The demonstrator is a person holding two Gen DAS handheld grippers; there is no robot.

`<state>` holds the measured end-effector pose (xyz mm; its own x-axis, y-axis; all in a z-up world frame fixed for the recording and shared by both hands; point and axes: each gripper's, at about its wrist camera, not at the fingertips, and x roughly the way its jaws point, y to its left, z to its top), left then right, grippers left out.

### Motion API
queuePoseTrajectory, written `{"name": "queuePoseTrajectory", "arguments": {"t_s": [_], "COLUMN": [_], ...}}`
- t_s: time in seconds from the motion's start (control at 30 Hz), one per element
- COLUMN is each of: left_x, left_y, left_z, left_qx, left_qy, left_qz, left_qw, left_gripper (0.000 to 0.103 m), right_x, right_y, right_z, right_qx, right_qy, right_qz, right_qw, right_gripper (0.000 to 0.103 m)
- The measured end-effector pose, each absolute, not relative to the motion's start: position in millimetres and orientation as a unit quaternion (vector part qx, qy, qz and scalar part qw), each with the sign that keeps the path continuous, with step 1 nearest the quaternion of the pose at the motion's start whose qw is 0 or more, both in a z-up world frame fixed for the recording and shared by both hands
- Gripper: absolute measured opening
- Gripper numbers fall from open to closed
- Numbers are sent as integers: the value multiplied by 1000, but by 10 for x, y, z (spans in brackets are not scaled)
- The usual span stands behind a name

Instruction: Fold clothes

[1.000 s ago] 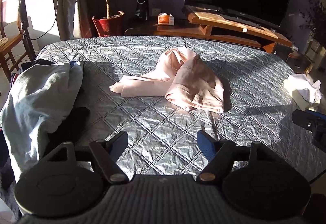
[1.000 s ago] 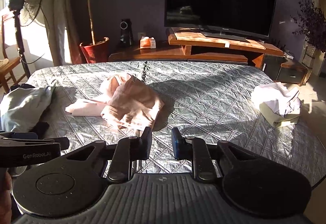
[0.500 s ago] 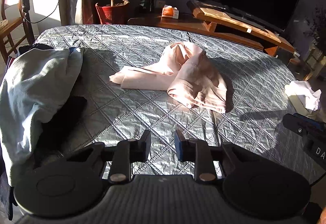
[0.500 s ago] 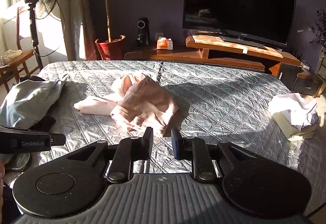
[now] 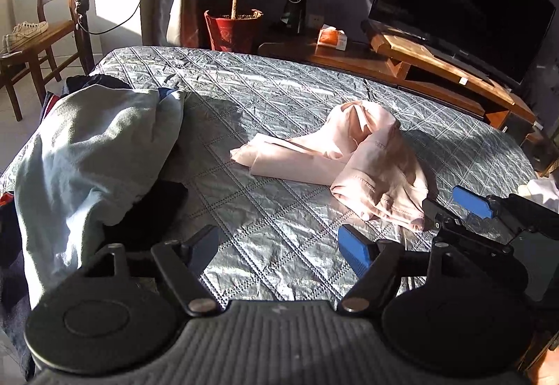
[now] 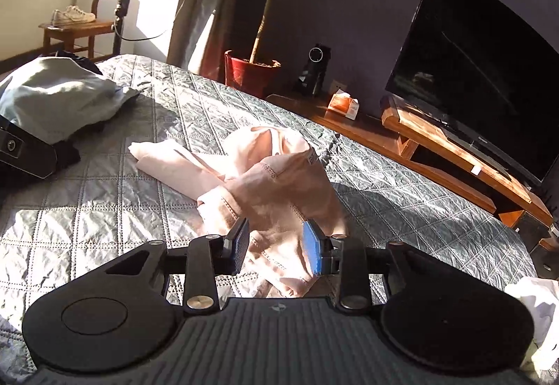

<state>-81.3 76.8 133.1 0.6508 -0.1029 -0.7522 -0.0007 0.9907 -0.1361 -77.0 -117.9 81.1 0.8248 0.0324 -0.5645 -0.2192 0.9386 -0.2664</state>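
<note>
A crumpled pink garment lies in the middle of the grey quilted bed. My left gripper hovers over bare quilt short of it, its jaws opening wide with nothing between them. In the right wrist view, my right gripper is low over the near hem of the pink garment. Its jaws are opening, the cloth shows in the gap, and the pads do not press on it. The left wrist view also catches the right gripper at the garment's right edge.
A heap of light blue clothes over dark ones fills the bed's left side. White clothes lie at the right edge. Beyond the bed are a red plant pot, a wooden TV stand and a chair.
The left jaws went nearly shut, then spread wide again. The right gripper dropped, rolled and moved in over the pink garment's near hem, its jaws widening.
</note>
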Motion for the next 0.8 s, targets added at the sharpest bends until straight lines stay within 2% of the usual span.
{"name": "queuePoseTrajectory", "arguments": {"t_s": [0.07,0.4,0.43,0.47,0.57,0.8], "left_x": [-775,-709,-711,-713,-718,-716], "left_y": [843,1055,1060,1060,1050,1040], "left_z": [1336,1302,1289,1283,1286,1295], "left_qx": [-70,-91,-91,-91,-91,-99], "left_qy": [420,433,435,435,433,431], "left_qz": [-19,-5,-5,-5,-4,-5], "left_qw": [904,897,896,896,897,897], "left_gripper": [72,72,72,72,72,72], "right_x": [-652,-204,-191,-178,-167,-367], "right_y": [-1104,-760,-771,-791,-916,-1458], "right_z": [692,176,166,165,284,1050], "right_qx": [-173,-230,-228,-223,-180,-60], "right_qy": [292,310,309,311,314,256], "right_qz": [79,85,86,89,93,64], "right_qw": [937,919,919,920,927,963], "right_gripper": [35,35,33,22,8,7]}}
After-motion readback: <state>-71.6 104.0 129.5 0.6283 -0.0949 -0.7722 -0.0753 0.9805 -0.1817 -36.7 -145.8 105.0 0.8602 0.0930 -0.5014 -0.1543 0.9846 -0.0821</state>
